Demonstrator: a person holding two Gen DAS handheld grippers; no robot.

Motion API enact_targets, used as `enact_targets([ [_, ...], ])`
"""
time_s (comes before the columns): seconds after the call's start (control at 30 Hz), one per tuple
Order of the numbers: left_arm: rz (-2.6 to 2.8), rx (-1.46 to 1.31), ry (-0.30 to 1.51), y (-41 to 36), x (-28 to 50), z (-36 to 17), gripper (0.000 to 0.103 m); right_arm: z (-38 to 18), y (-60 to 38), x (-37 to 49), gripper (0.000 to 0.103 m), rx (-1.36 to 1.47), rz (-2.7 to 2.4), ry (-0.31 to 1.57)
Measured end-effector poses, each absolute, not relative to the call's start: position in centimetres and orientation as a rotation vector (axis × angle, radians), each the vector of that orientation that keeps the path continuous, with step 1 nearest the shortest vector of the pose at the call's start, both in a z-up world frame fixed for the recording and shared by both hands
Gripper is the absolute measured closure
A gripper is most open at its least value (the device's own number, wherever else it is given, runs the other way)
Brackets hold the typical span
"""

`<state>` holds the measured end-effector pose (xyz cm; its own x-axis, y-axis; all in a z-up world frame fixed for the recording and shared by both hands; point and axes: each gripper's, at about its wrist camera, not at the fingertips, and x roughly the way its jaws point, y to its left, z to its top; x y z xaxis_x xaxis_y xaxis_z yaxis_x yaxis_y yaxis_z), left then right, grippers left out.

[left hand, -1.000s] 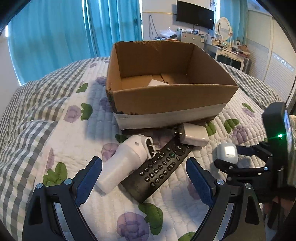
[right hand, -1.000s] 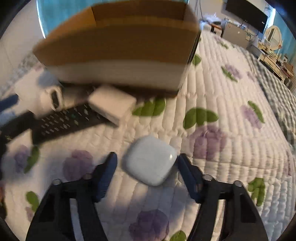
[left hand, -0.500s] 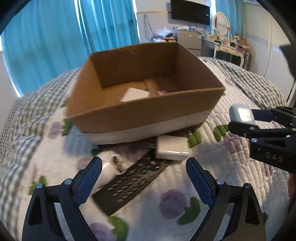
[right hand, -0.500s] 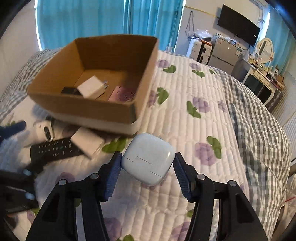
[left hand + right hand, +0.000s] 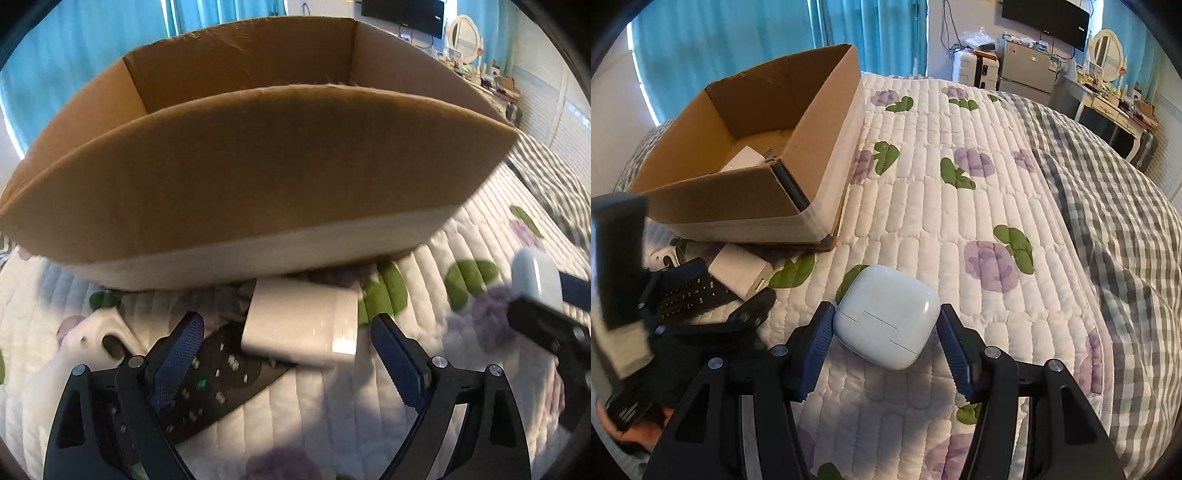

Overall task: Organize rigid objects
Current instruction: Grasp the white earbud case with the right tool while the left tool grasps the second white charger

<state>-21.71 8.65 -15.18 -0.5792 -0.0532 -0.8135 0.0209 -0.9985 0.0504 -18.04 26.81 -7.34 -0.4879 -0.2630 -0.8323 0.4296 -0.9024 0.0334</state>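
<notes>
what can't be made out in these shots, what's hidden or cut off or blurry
- Cardboard box floor: hidden in the left wrist view by its near wall; the right wrist view shows only part, with one white charger inside.
- Remote control: its near end is covered by the left gripper fingers; button labels are too small to read.
- White handled device: blurred, partly behind the fingers.
- Earbud case: motion-blurred in the left wrist view.
</notes>
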Motion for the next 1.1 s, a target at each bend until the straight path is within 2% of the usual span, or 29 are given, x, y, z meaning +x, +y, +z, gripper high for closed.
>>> enact_targets([
  [0.07, -2.768, 1.420, -0.038, 8.7, -22.0, -15.1, 0.018, -7.4, 27.0, -18.2, 0.046, 1.297, -2.399, 0.244],
  [0.1, -2.774, 1.407, -0.050, 8.7, -21.9, -15.0, 0.028, -7.4, 27.0, -18.2, 0.046, 1.299, -2.401, 0.242],
  [0.13, -2.770, 1.401, -0.069, 8.7, -21.7, -14.9, 0.032, -7.4, 27.1, -18.2, 0.046, 1.301, -2.403, 0.241],
  [0.53, -2.850, 1.410, -0.123, 7.4, -16.4, -11.0, 0.032, -5.3, 26.4, -15.6, 0.046, 1.226, -2.431, 0.279],
  [1.1, -2.979, 1.143, -0.065, 4.2, -13.7, 1.0, 0.032, 5.6, 23.2, -11.0, 0.046, 0.966, -2.496, 0.352],
])
